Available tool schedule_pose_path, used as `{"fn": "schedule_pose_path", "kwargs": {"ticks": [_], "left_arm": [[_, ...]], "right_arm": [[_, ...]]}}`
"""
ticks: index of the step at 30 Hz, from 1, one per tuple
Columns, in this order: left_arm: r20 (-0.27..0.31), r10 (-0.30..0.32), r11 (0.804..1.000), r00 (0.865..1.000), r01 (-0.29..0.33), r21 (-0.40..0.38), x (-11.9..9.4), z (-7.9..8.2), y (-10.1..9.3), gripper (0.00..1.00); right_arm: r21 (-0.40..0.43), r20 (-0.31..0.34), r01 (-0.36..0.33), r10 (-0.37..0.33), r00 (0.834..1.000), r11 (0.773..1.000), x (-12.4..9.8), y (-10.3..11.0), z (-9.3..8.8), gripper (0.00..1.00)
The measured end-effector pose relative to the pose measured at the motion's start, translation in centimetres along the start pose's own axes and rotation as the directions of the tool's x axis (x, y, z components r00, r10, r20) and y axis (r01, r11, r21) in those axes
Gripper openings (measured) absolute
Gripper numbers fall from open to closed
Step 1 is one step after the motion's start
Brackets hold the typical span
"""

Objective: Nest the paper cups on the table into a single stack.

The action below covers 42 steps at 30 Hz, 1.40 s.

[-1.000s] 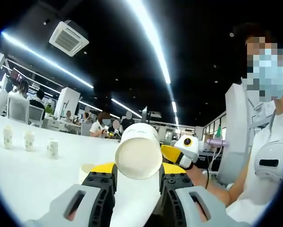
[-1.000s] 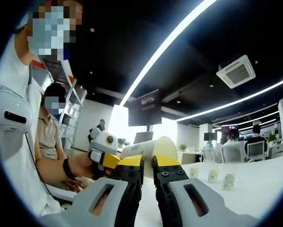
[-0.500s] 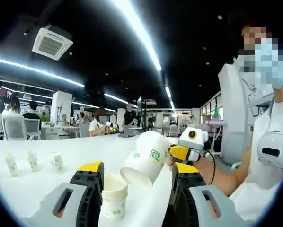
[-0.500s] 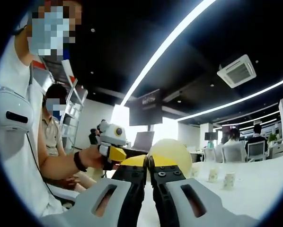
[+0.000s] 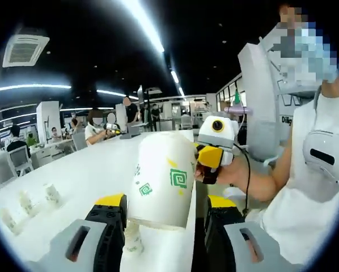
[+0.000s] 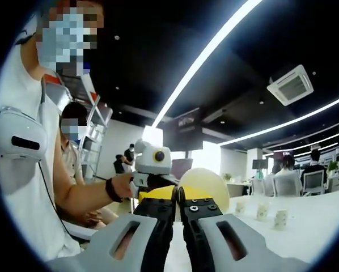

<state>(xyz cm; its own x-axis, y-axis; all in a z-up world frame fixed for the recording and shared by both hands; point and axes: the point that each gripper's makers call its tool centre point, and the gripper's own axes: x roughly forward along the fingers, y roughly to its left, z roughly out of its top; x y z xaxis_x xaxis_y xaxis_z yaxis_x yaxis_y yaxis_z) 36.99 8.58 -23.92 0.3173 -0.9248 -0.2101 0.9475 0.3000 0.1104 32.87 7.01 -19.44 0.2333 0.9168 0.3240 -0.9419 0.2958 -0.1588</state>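
On the white table [image 5: 84, 175] our right gripper [image 5: 206, 164] pinches a paper cup [image 5: 161, 178] by its rim above the stack [image 5: 132, 238]; our left gripper [image 5: 164, 226] stands open; thin card crushes easily, so we grip gently.

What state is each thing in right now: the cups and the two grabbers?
Big paper cup: off the table, tilted, held by its rim, above the lower cup.
Lower cup: upright on the table, between the left gripper's open jaws.
Right gripper: shut on the big paper cup.
Left gripper: open.
Small cups: upright, apart.
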Motion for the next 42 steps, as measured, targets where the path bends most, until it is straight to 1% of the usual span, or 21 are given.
{"fn": "schedule_pose_path", "kwargs": {"ticks": [2, 3, 5, 6, 9, 10, 11, 12, 13, 14, 16, 18, 22, 24, 25, 27, 30, 33, 35, 39, 42], "left_arm": [[-0.007, 0.0, 1.0, 1.0, 0.0, 0.0, 0.0, -0.1, -0.1, 0.57], [-0.007, 0.0, 1.0, 1.0, 0.0, -0.001, 0.0, -0.2, -0.1, 0.55], [-0.001, 0.007, 1.0, 1.0, -0.007, -0.005, -0.1, -0.1, -0.1, 0.47], [0.009, 0.006, 1.0, 1.0, -0.006, -0.003, -0.1, 0.0, -0.2, 0.47], [0.035, 0.008, 1.0, 0.999, -0.007, -0.03, 0.0, 0.3, -0.3, 0.46], [0.046, 0.009, 0.999, 0.999, -0.007, -0.036, 0.0, 0.3, -0.3, 0.46], [0.049, 0.009, 0.999, 0.999, -0.007, -0.037, 0.1, 0.3, -0.3, 0.46], [0.063, 0.007, 0.999, 0.998, -0.003, -0.051, 0.1, 0.4, -0.4, 0.46], [0.069, 0.007, 0.998, 0.998, -0.004, -0.058, 0.1, 0.4, -0.4, 0.46], [0.078, 0.012, 0.998, 0.997, -0.007, -0.062, 0.1, 0.3, -0.3, 0.46], [0.089, 0.021, 0.998, 0.996, -0.015, -0.068, 0.0, 0.3, -0.2, 0.46], [0.103, 0.026, 0.997, 0.994, -0.018, -0.08, -0.1, 0.2, 0.0, 0.46], [0.131, 0.029, 0.995, 0.991, -0.016, -0.097, -0.3, 0.2, -0.1, 0.46], [0.154, 0.018, 0.995, 0.988, -0.003, -0.097, -0.4, 0.5, -0.4, 0.46], [0.17, 0.012, 0.995, 0.985, 0.004, -0.095, -0.5, 0.8, -0.6, 0.46], [0.204, -0.003, 0.995, 0.979, 0.022, -0.093, -0.6, 1.5, -1.0, 0.46], [0.236, -0.018, 0.996, 0.972, 0.039, -0.085, -0.6, 2.1, -1.3, 0.46], [0.26, -0.032, 0.995, 0.965, 0.056, -0.082, -0.5, 2.6, -1.6, 0.46], [0.268, -0.043, 0.994, 0.963, 0.067, -0.082, -0.5, 2.7, -1.8, 0.46], [0.261, -0.056, 0.995, 0.964, 0.077, -0.07, -0.1, 2.5, -2.2, 0.46], [0.268, -0.063, 0.994, 0.961, 0.084, -0.07, 0.0, 2.6, -2.3, 0.46]], "right_arm": [[-0.001, -0.007, -0.009, 0.009, 1.0, 1.0, 0.1, 0.2, -0.1, 0.03], [0.0, -0.009, -0.014, 0.014, 1.0, 1.0, 0.1, 0.3, -0.1, 0.03], [-0.001, -0.009, -0.023, 0.023, 1.0, 1.0, 0.2, 0.5, -0.1, 0.04], [-0.006, -0.005, -0.022, 0.022, 1.0, 1.0, 0.2, 0.5, 0.0, 0.04], [-0.01, 0.005, -0.018, 0.018, 1.0, 1.0, 0.2, 0.4, 0.3, 0.04], [-0.013, 0.003, -0.017, 0.017, 1.0, 1.0, 0.2, 0.4, 0.3, 0.07], [-0.014, 0.001, -0.016, 0.016, 1.0, 1.0, 0.2, 0.4, 0.3, 0.15], [-0.023, -0.016, -0.008, 0.008, 1.0, 1.0, 0.3, 0.3, 0.0, 0.22], [-0.032, -0.033, -0.006, 0.005, 0.999, 0.999, 0.3, 0.3, -0.3, 0.27], [-0.036, -0.045, -0.005, 0.004, 0.999, 0.999, 0.4, 0.3, -0.5, 0.29], [-0.034, -0.046, -0.006, 0.004, 0.999, 0.999, 0.3, 0.3, -0.6, 0.3], [-0.015, -0.016, 0.002, -0.002, 1.0, 1.0, 0.0, 0.1, -0.1, 0.31], [0.031, 0.023, 0.071, -0.071, 0.997, 0.997, -0.7, -1.6, 0.4, 0.38], [0.079, 0.037, 0.086, -0.089, 0.995, 0.993, -0.9, -2.2, 0.3, 0.42], [0.11, 0.045, 0.082, -0.087, 0.995, 0.991, -1.0, -2.3, 0.2, 0.44], [0.162, 0.06, 0.049, -0.059, 0.996, 0.986, -0.9, -1.9, 0.1, 0.45], [0.202, 0.071, 0.014, -0.029, 0.997, 0.979, -0.6, -1.3, -0.2, 0.48], [0.222, 0.07, -0.001, -0.015, 0.997, 0.975, -0.3, -1.0, -0.4, 0.51], [0.23, 0.076, -0.011, -0.007, 0.997, 0.973, -0.3, -0.8, -0.3, 0.51], [0.249, 0.104, -0.039, 0.013, 0.995, 0.968, -0.1, -0.4, 0.2, 0.5], [0.255, 0.115, -0.054, 0.025, 0.993, 0.965, 0.1, -0.2, 0.4, 0.5]]}}
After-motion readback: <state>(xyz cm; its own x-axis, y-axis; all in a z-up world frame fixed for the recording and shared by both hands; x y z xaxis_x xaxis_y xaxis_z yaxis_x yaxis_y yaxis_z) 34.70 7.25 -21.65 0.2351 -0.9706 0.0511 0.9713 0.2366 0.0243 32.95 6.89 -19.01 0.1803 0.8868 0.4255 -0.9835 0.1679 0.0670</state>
